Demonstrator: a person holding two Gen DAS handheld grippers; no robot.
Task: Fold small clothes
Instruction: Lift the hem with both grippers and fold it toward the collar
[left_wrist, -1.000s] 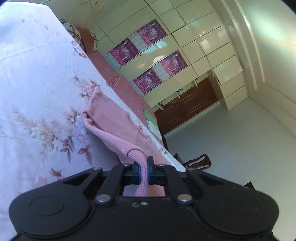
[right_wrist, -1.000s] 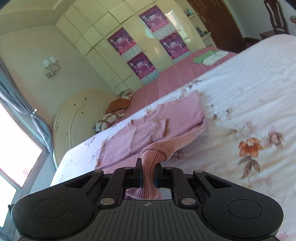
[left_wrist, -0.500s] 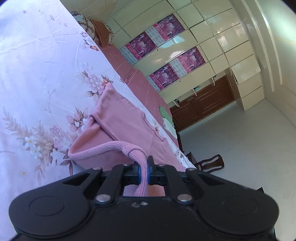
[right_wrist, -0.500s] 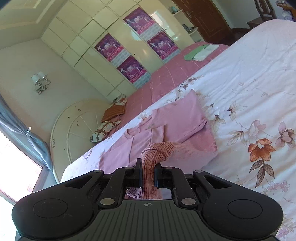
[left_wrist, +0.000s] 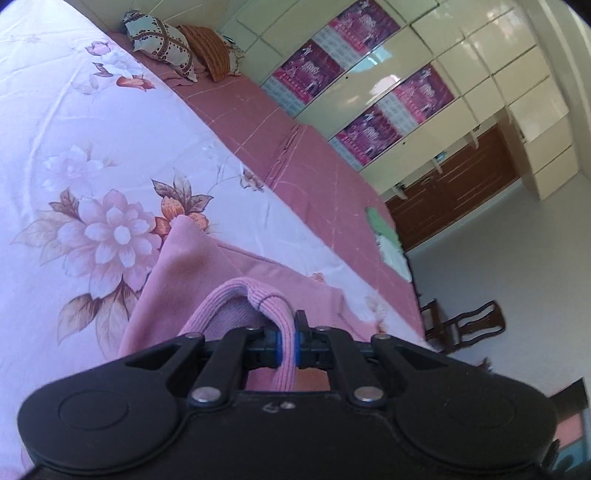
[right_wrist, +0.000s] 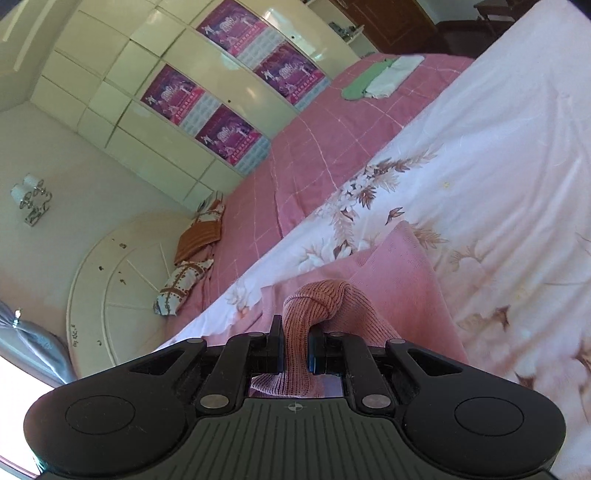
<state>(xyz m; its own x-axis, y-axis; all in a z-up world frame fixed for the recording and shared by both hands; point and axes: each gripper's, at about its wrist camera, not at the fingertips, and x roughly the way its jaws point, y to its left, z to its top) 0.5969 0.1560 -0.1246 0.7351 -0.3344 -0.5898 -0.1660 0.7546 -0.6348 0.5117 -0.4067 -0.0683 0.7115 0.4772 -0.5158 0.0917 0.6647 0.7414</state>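
Pink knit sweater (left_wrist: 207, 266) lies on the floral sheet (left_wrist: 74, 155), partly folded over itself. Its ribbed hem is bunched into a raised loop in my left fingers (left_wrist: 274, 347), and a second ribbed bunch (right_wrist: 317, 299) stands pinched between my right fingers (right_wrist: 276, 343).

A cream wardrobe (right_wrist: 155, 122) with purple posters (right_wrist: 232, 136) fills the wall at 12 o'clock. In the right view, a round headboard (right_wrist: 122, 291) sits at 9 o'clock, with a wall lamp (right_wrist: 31, 199) above it. A brown door (left_wrist: 454, 199) and dark chair (left_wrist: 465, 325) stand at 3 o'clock in the left view.
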